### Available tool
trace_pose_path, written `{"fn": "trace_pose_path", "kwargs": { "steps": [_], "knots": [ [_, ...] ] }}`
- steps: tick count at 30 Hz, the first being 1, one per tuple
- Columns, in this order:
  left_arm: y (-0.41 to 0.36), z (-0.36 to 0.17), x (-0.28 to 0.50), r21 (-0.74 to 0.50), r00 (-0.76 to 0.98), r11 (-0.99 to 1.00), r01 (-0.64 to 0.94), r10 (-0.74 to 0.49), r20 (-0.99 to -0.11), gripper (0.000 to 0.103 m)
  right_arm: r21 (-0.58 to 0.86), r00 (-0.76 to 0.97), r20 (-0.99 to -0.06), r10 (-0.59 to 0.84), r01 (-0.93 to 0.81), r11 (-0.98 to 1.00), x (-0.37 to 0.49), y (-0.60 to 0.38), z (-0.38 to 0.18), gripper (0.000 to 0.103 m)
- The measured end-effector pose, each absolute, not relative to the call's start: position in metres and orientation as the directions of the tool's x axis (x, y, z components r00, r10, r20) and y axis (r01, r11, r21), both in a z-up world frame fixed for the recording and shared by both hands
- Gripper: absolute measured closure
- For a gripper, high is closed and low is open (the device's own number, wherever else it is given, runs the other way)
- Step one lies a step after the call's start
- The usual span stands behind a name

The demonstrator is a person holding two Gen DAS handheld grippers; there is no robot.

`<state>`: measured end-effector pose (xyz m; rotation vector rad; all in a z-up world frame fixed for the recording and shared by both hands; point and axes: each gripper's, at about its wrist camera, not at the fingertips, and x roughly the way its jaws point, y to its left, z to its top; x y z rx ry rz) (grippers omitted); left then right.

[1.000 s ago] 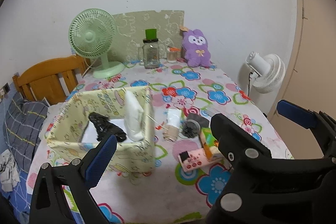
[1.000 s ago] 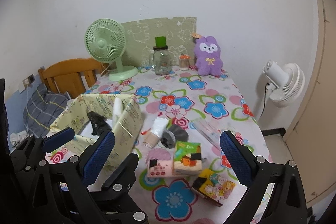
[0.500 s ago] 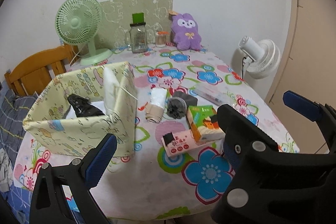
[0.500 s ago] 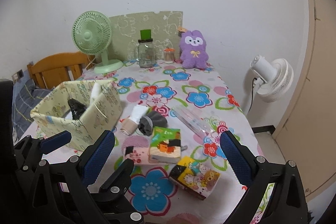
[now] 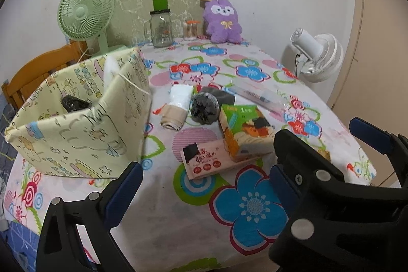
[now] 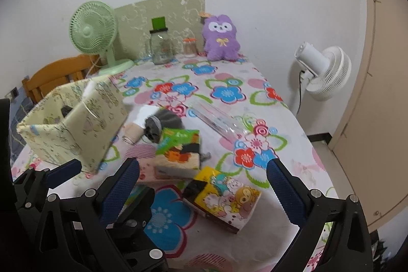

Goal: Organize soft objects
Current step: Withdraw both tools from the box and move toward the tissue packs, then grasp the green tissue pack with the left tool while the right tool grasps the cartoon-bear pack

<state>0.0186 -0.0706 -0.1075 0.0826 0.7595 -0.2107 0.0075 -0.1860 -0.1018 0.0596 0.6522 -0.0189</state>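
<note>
Fabric box [image 5: 84, 124] at 9 o'clock on table [image 5: 178, 216]; rolled socks [image 5: 176, 106] just beside it, long axis toward 12–1 o'clock, open cuff facing us. We hold left gripper [image 5: 204, 180] and right gripper [image 6: 204, 177] above near edge, both jaws apart, empty. We judge best approach: descend across roll's short axis, pinch mid-body, lift clear of tissue packs [image 5: 244, 134].

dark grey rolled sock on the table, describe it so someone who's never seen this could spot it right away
Start at the pale yellow fabric box on the floral tablecloth. Just beside the box lie two rolled bundles; the dark grey rolled sock is the one farther from the box, touching the green and orange tissue pack. Its neighbour is a white and beige roll; this one is charcoal, open end facing the camera.
</note>
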Motion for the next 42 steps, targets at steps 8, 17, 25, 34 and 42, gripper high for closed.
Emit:
{"fn": "trace_pose_path", "kwargs": {
  "steps": [8, 17, 25, 34, 42],
  "knots": [
    [-0.075, -0.129, 0.026, 0.012, 0.680, 0.976, 0.219, -0.144, -0.719, 0.003, 0.068, 0.756, -0.655, -0.007, 0.067, 0.995, 0.017, -0.196, -0.129, 0.002],
    [-0.082, -0.139, 0.032, 0.015, 0.661, 0.975, 0.220, -0.137, -0.737, 0.004, 0.089, 0.721, -0.693, -0.003, 0.090, 0.992, 0.027, -0.204, -0.146, 0.008],
    [-0.088, -0.143, 0.035, 0.030, 0.657, 0.974, 0.226, -0.129, -0.743, 0.004, 0.136, 0.694, -0.719, 0.033, 0.093, 0.986, 0.031, -0.209, -0.155, 0.015],
    [-0.099, -0.138, 0.036, 0.032, 0.666, 0.968, 0.248, -0.146, -0.732, 0.004, 0.151, 0.710, -0.704, 0.022, 0.120, 0.981, 0.027, -0.218, -0.150, 0.019],
    [-0.116, -0.131, 0.043, 0.047, 0.684, 0.963, 0.264, -0.153, -0.713, 0.004, 0.161, 0.730, -0.684, -0.001, 0.153, 0.975, 0.027, -0.238, -0.143, 0.019]
  ]
}}
